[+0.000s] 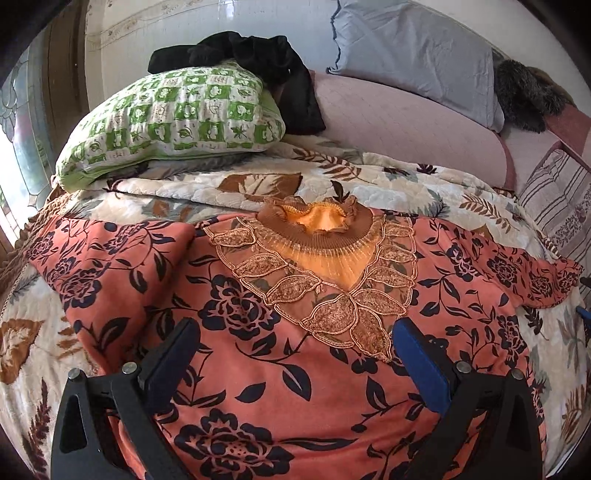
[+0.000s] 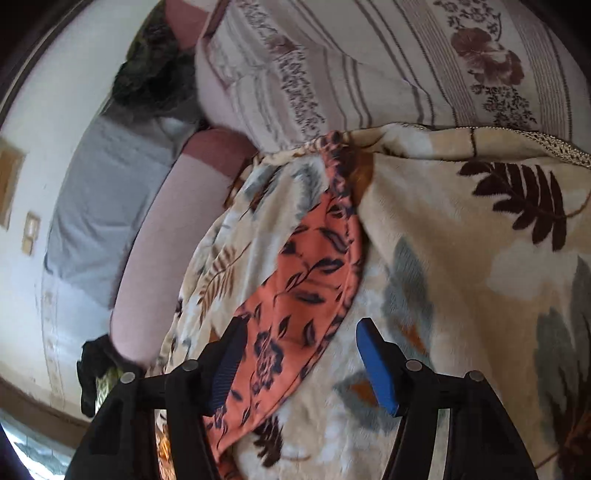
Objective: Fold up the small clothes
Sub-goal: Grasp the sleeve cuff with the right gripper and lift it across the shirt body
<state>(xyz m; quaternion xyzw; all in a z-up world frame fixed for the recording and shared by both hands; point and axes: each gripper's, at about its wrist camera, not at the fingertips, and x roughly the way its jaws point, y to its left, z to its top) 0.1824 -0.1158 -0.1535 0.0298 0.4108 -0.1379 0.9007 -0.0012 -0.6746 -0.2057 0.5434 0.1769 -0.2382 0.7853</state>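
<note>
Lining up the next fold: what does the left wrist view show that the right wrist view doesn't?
Only left wrist: the orange floral top's embroidered neckline and the green pillow. Only right wrist: one sleeve up close, lying between the open fingers, and a striped cover. Both: the top, leaf-print blanket and grey pillow.

Setting: home bedroom.
Evidence: bed under a leaf-print blanket (image 1: 258, 184), green checked pillow (image 1: 177, 122), grey pillow (image 1: 417, 59), tiled wall (image 1: 207, 22), window (image 1: 22, 122).

I see open leaf-print blanket (image 1: 258, 184) beyond the collar; the green checked pillow (image 1: 177, 118) and pink bolster (image 1: 399, 118) block farther back.
</note>
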